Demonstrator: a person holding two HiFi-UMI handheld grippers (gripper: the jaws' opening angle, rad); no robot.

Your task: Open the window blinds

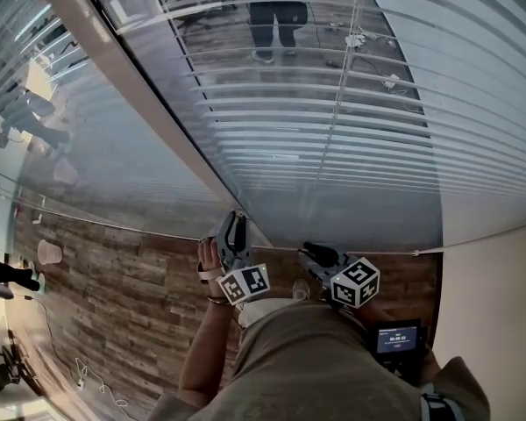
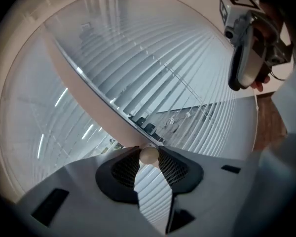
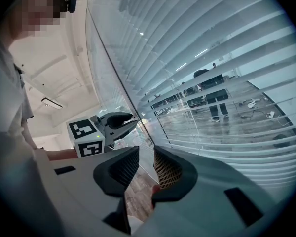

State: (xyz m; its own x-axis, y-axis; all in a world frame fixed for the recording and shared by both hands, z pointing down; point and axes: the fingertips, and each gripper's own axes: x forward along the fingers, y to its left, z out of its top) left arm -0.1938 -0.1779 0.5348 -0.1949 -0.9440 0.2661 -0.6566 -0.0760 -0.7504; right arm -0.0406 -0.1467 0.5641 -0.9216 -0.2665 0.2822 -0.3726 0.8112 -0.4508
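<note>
White slatted blinds (image 1: 333, 121) hang behind a glass wall, and the room beyond shows through the gaps between the slats. My left gripper (image 1: 235, 226) is held up at the beige post (image 1: 131, 86) beside the blinds. In the left gripper view its jaws are shut on a small round beige knob (image 2: 148, 155), with the blinds (image 2: 153, 68) ahead. The knob does not show in the head view. My right gripper (image 1: 311, 253) hovers just right of the left one, jaws open with nothing between them (image 3: 146, 154). It points at the blinds (image 3: 212, 83).
A person (image 1: 276, 16) stands beyond the glass with cables on the floor nearby. Wood-pattern floor (image 1: 114, 305) lies below. A plain white wall (image 1: 500, 305) closes the right side. A small screen device (image 1: 397, 338) hangs at my waist.
</note>
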